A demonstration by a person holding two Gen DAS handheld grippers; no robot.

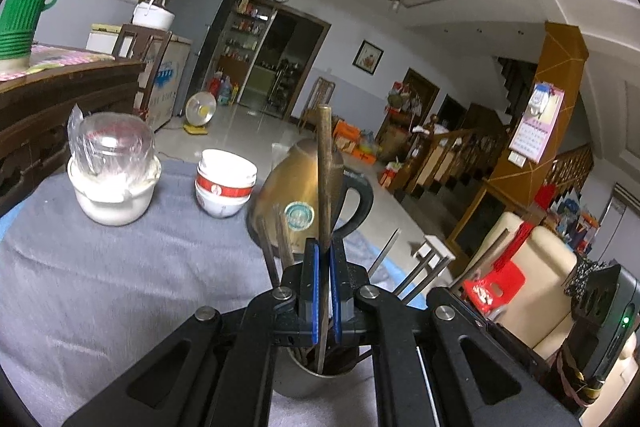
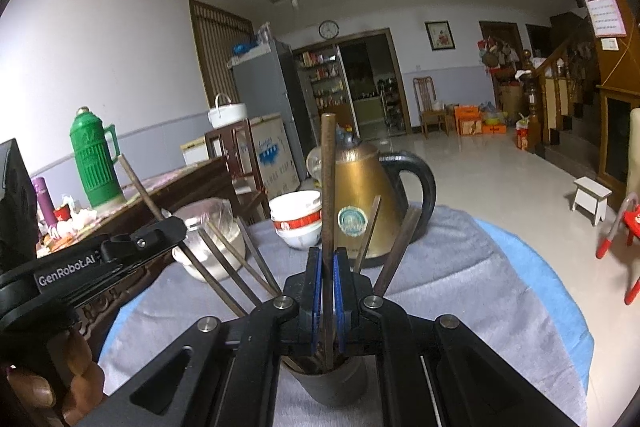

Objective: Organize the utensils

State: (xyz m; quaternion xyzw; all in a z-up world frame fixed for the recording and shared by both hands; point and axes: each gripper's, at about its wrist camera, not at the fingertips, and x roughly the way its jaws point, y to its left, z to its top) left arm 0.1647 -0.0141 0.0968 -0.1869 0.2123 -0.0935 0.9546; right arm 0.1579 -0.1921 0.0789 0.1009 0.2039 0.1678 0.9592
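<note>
Chopsticks [image 2: 224, 267] stand in a cup [image 2: 336, 383], before a kettle [image 2: 360, 187] and bowls [image 2: 296, 219].

"GenRobot.AI" on left tool [image 2: 176, 227]

I am seeing a brass-coloured kettle with a black handle [image 2: 362, 187] standing beside stacked red-banded white bowls [image 2: 298, 217] on grey cloth [image 2: 460, 267].

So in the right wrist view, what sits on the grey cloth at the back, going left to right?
Plastic-covered bowl → stacked red-and-white bowls → brass-coloured kettle with black handle.
</note>
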